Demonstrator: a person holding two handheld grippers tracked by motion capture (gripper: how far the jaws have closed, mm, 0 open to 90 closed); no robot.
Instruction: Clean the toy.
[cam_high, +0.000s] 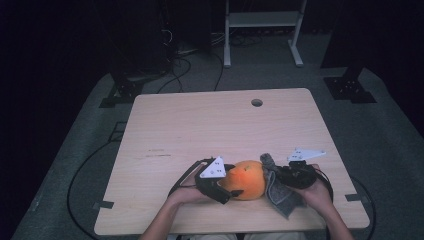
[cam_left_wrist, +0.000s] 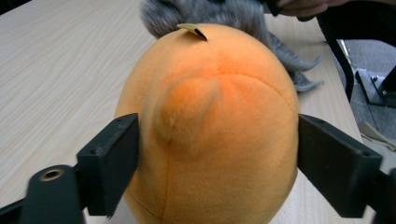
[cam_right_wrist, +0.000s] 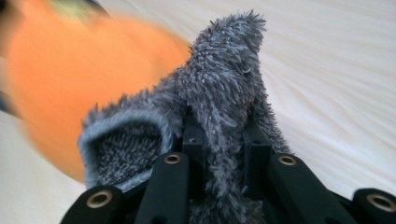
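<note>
Straddling the orange plush toy (cam_left_wrist: 210, 126) near the desk's (cam_high: 200, 125) front edge, the left gripper (cam_left_wrist: 217, 161) has spread jaws, pads barely clear. The right gripper (cam_right_wrist: 224, 140) pinches a grey fuzzy sock (cam_right_wrist: 224, 79) beside it; dressing the toy seems barely begun

Left gripper (cam_high: 231, 186): held in the person's left hand (cam_high: 184, 194) at the near table edge, forearm entering from below, jaws spread wide to either side of an orange plush toy (cam_left_wrist: 210, 126), the pads at its flanks. Right gripper (cam_high: 278, 176): held in the right hand (cam_high: 316, 192), forearm entering from the lower right, jaws clamped tight on a grey fuzzy sock (cam_right_wrist: 219, 102).
</note>
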